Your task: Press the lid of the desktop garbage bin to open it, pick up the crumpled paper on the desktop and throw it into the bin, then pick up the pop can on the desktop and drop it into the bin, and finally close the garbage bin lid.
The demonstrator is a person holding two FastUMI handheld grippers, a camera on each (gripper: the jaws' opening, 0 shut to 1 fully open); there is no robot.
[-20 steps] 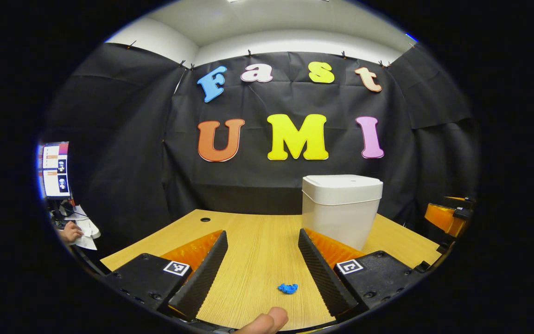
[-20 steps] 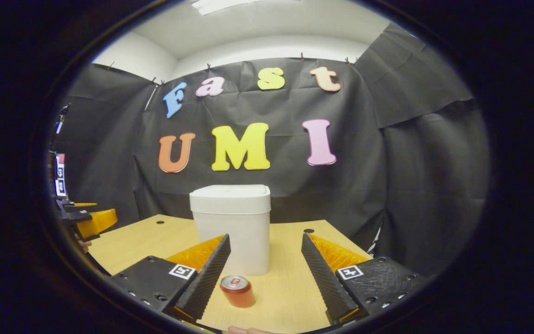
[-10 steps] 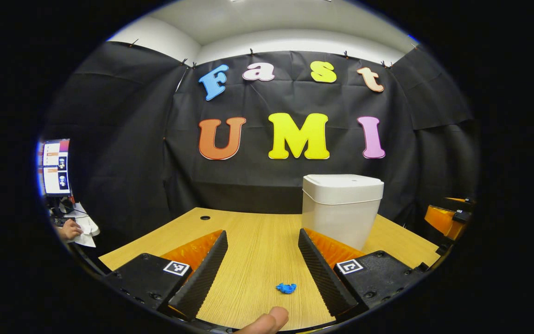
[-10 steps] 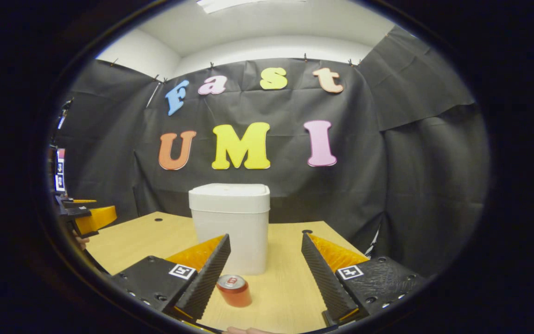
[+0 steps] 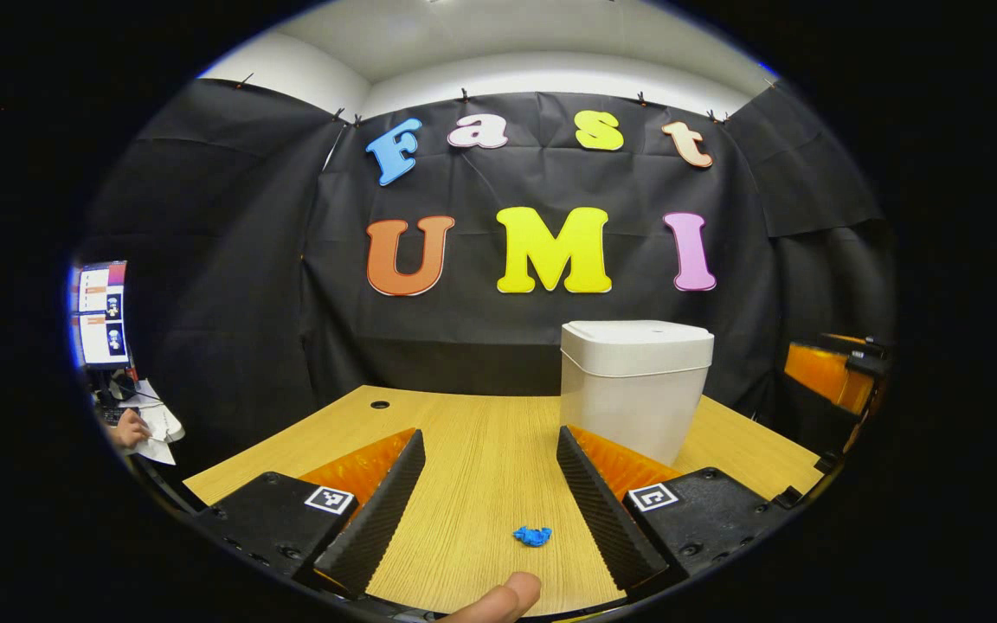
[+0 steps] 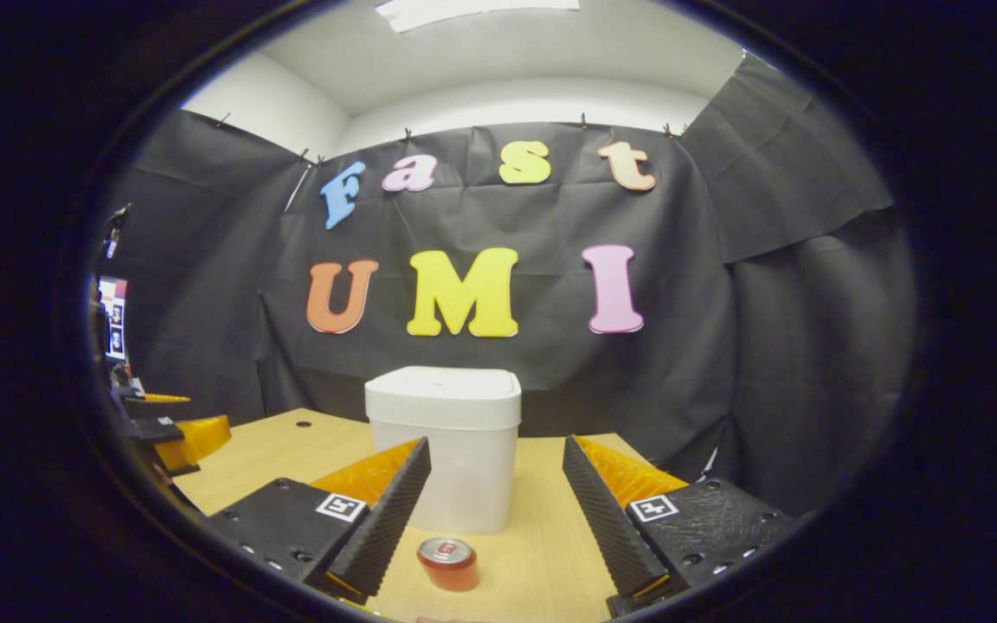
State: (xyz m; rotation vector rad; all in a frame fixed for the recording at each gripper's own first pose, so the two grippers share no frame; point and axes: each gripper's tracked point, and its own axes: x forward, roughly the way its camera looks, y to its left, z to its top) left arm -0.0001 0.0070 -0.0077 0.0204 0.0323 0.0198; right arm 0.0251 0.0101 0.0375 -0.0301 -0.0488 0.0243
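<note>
Nothing done yet; white plastic bin (image 6: 443, 450) sits lidded at the wooden tabletop's (image 5: 481, 450) back; blue crumpled paper (image 5: 532, 536) lies before the left gripper (image 5: 490, 502), red pop can (image 6: 447, 563) before the right gripper (image 6: 496, 510); both fingers wide apart, empty.

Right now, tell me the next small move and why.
Probably bring the right gripper up over the bin's lid and press it: the lid sits closed, the blue crumpled paper and pop can still lie on the desk, and both grippers are open.

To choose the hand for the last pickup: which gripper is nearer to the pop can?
Right. The pop can stands on the desk just ahead of the open right gripper, between its fingers. The left gripper hovers far off, beyond the desk's left edge.
</note>
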